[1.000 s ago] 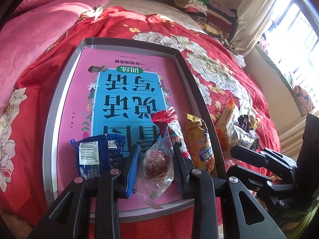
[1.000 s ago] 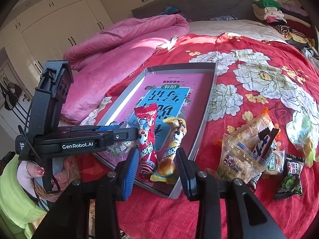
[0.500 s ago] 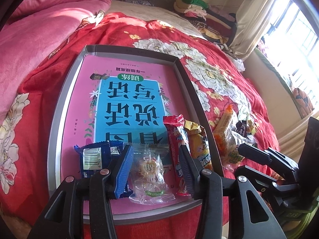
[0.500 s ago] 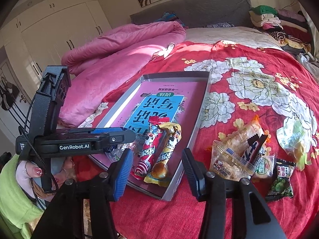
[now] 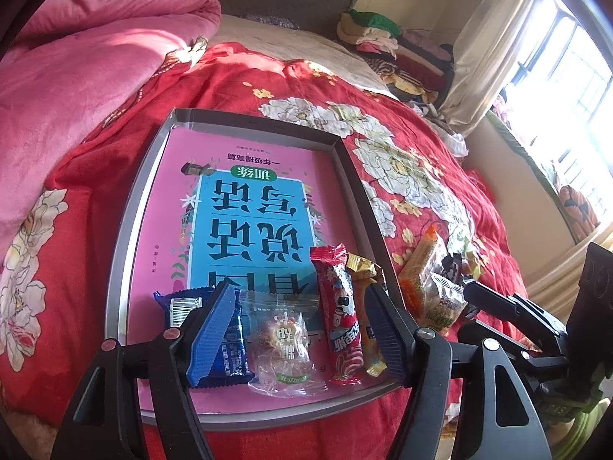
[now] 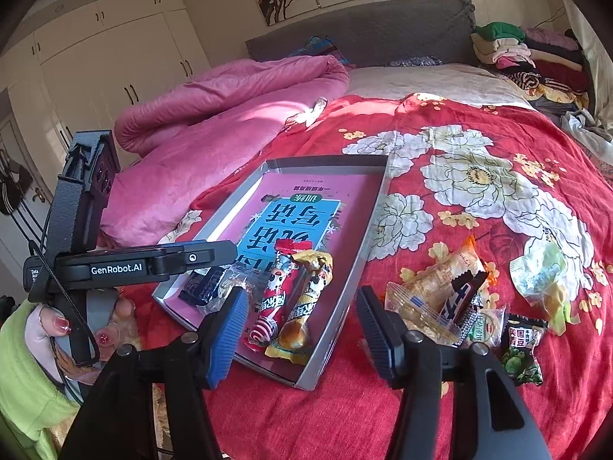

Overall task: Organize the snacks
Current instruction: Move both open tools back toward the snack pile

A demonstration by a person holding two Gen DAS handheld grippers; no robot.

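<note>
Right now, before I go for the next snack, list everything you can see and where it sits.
Tray: one, grey, on the bedspread, a pink and blue book lining it.
Blue packet: one, tray's near edge, leftmost.
Clear-wrapped sweet: one, beside the blue packet.
Red stick: one, right of the sweet.
Yellow stick: one, beside the red stick.
Loose snacks: a pile, mixed colours, on the bedspread right of the tray.
Green pea packet: one, at the pile's right edge.
Bedspread: red, white flowers.
Pink quilt: bunched, left.
Left gripper: open, empty.
Right gripper: open, empty.
</note>
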